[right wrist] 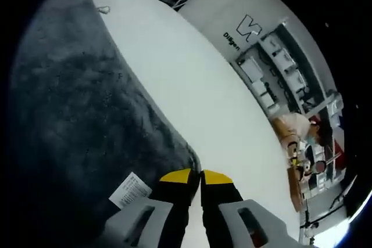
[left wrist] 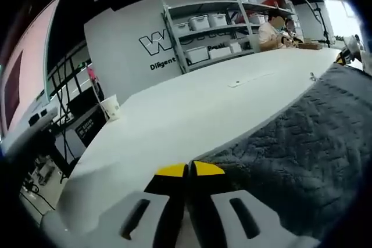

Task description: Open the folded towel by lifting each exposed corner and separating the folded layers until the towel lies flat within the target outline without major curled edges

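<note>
Where towel (left wrist: 302,143) edge meets left gripper (left wrist: 190,170) and right gripper (right wrist: 195,176), both pressed together; pinch itself hidden.

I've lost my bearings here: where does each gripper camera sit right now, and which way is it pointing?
Left gripper view: rides on the left gripper, jaws together at the dark grey towel edge, looking across the white table toward shelves and a seated person; a paper cup stands far left.
Right gripper view: rides on the right gripper, jaws together at the towel's corner beside its white label, view rolled.
Shared: towel, table, shelves, the person.
</note>
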